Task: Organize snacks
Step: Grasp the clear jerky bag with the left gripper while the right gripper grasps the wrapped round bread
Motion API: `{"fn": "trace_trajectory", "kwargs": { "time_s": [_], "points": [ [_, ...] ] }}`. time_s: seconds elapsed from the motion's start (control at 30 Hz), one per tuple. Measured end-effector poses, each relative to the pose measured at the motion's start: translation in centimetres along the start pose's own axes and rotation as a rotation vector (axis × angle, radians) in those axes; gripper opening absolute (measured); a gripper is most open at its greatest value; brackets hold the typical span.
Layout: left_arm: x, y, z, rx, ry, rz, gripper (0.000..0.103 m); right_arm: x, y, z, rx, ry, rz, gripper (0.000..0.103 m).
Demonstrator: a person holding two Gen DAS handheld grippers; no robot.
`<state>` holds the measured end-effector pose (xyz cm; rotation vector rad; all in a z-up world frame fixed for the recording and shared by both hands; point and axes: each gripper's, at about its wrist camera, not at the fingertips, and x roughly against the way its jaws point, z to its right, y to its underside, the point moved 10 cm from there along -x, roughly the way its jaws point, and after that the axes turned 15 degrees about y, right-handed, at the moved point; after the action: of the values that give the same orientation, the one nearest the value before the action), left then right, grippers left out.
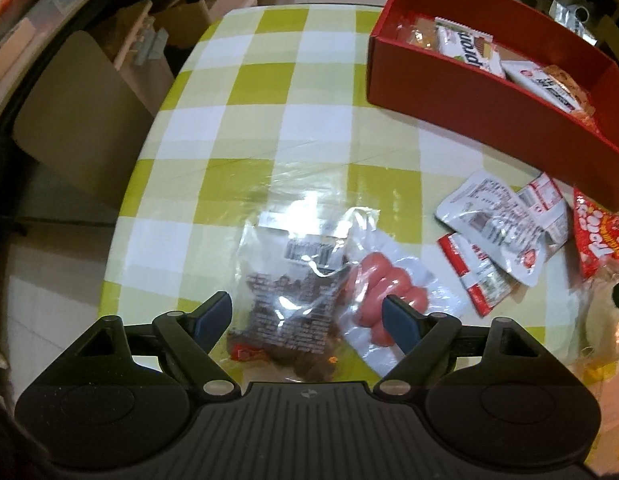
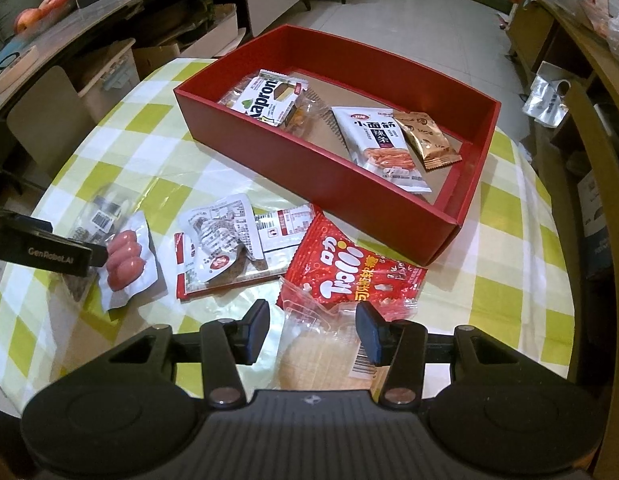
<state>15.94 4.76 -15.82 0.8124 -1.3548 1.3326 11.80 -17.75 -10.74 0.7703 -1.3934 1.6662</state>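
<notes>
Left gripper [image 1: 307,316]: jaws apart, straddling the clear dark-snack bag [image 1: 293,300] and sausage pack [image 1: 383,296], pads not pressing.
Right gripper [image 2: 311,332]: jaws apart around the round cake packet [image 2: 321,352]; contact unclear.
Red box [image 2: 309,168]: at 12 o'clock, holding four packets.
Red candy bag [image 2: 349,276]: just beyond the cake.

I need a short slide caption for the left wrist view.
Left gripper open above clear snack bag and sausage pack; red box behind.

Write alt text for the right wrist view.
The right gripper straddles a clear-wrapped round cake on a green checked tablecloth. Beyond lie loose snack packets and a red box holding more; at left, the left gripper reaches a sausage pack.
</notes>
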Motion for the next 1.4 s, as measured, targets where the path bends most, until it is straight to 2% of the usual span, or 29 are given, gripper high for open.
{"fn": "trace_trajectory", "kwargs": {
  "time_s": [0.27, 0.57, 0.73, 0.8, 0.93, 1.1, 1.3, 1.4],
  "points": [
    [-0.9, 0.6, -1.9, 0.069, 0.030, -0.034, 0.089, -0.4, 0.1, -0.3, 0.012, 0.003, -0.010, 0.055],
    [-1.9, 0.9, -1.7, 0.064, 0.050, -0.051, 0.094, -1.0, 0.3, -0.5, 0.026, 0.000, -0.031, 0.055],
    [-2.6, 1.3, -1.3, 0.038, 0.038, -0.071, 0.089, -0.9, 0.2, 0.9, -0.013, 0.000, -0.032, 0.055],
    [-2.4, 1.3, -1.0, 0.027, 0.052, -0.064, 0.081, -1.0, 0.4, 1.4, -0.023, 0.001, -0.040, 0.055],
    [-2.3, 1.2, -0.7, 0.018, 0.052, -0.059, 0.078, -1.2, 0.9, 1.7, -0.020, 0.003, -0.056, 0.056],
    [-1.0, 0.8, 0.0, 0.001, 0.054, -0.025, 0.066, -1.0, 0.8, 3.2, -0.061, 0.001, -0.052, 0.057],
    [-0.1, 0.5, 0.1, 0.003, 0.071, -0.001, 0.059, -0.9, 1.4, 4.9, -0.125, 0.005, -0.066, 0.062],
    [-0.3, 0.7, 0.2, -0.005, 0.071, -0.007, 0.065, -1.0, 1.9, 4.6, -0.126, -0.007, -0.082, 0.062]
  ]
}}
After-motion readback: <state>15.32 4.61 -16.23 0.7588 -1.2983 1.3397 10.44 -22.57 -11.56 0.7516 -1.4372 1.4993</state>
